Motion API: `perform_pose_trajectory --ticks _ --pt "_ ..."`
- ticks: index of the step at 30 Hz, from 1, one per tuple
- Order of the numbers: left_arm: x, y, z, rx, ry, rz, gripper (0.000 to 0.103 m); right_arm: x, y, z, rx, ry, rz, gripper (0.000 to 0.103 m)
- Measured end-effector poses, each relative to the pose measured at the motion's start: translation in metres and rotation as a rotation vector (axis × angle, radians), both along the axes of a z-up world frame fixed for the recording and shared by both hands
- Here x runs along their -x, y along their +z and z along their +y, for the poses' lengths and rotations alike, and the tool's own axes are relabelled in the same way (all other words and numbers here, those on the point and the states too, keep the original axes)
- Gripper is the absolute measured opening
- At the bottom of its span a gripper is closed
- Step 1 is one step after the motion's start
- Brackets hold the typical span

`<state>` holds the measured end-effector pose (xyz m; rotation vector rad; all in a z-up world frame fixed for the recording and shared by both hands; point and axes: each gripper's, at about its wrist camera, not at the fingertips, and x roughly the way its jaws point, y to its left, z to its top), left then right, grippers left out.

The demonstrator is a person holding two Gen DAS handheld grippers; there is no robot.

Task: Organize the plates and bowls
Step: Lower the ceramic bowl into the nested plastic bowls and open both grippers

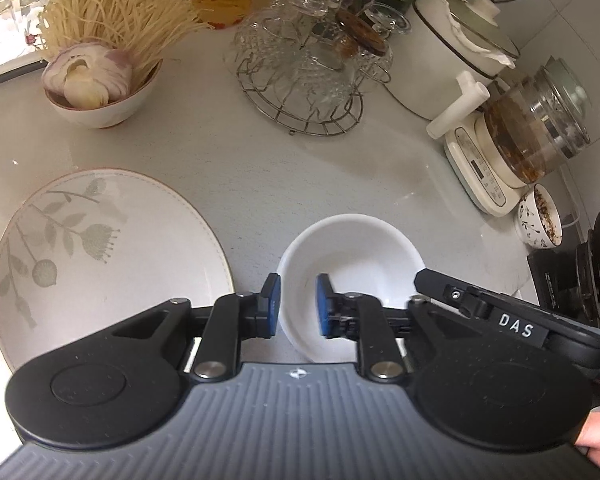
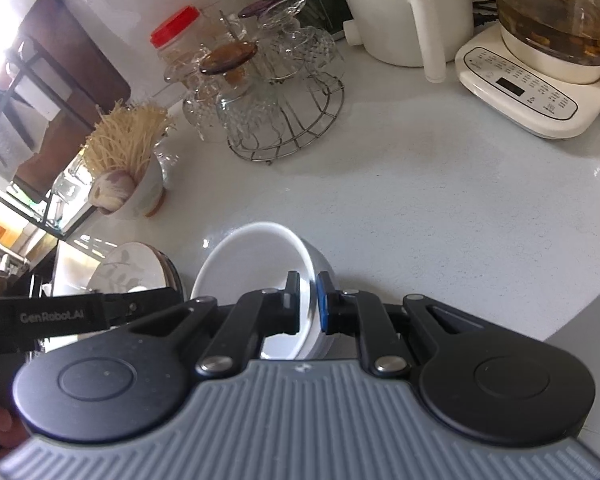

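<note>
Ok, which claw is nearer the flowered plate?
Left. The left claw straddles the bowl's rim on the side next to the plate. The right claw grips the opposite rim, with the bowl between it and the plate.

The L gripper [image 1: 294,304], black linkage arms w/ blue-padded fingers, points steeply down, its jaws slightly apart and straddling the near-left rim of a plain white ceramic bowl [image 1: 352,248], pads not visibly pressing it. The R gripper [image 2: 309,306], same black build, also points steeply down, jaws nearly closed & clamped on the bowl's right wall, one finger inside, the blue-padded one outside. A bit of the person's hand [image 1: 598,432] shows at the lower right edge of the L wrist view, behind the gripper body.
</note>
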<state>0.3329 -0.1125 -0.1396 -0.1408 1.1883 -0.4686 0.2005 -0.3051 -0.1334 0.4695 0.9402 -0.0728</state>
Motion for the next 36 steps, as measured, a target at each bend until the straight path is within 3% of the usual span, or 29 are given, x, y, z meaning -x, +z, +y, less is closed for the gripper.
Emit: perform_pose_trajectory --ticks 1,3,4,5,12,22,25,29,36 --pt "0.001 0.0 0.001 0.0 0.005 -0.003 0.04 0.0 0.0 -0.001 0.005 -0.004 0.0 0.015" --pt "0.001 0.001 0.001 0.0 0.003 -0.012 0.046 0.001 0.0 -0.005 0.0 -0.025 -0.005 0.043" --pt "0.001 0.001 0.002 -0.002 0.002 -0.015 0.047 0.002 0.0 -0.007 -0.006 -0.039 -0.014 0.067" --pt "0.001 0.002 0.002 -0.004 0.002 -0.018 0.048 0.003 0.0 -0.008 -0.006 -0.05 -0.02 0.072" --pt "0.001 0.002 0.004 -0.013 0.008 -0.05 0.053 0.0 -0.023 -0.015 -0.067 -0.095 0.045 0.07" --pt "0.002 -0.01 -0.004 -0.005 0.015 -0.048 0.053 -0.004 -0.057 -0.021 -0.217 -0.141 0.152 0.043" --pt "0.001 -0.013 -0.006 -0.016 0.011 -0.047 0.053 -0.006 -0.057 -0.02 -0.209 -0.136 0.159 0.038" --pt "0.001 -0.015 -0.008 -0.004 0.007 -0.046 0.053 -0.008 -0.056 -0.02 -0.221 -0.126 0.148 0.022" --pt "0.004 -0.024 -0.021 -0.021 -0.038 -0.021 0.053 -0.008 -0.056 -0.017 -0.204 -0.094 0.152 0.02"
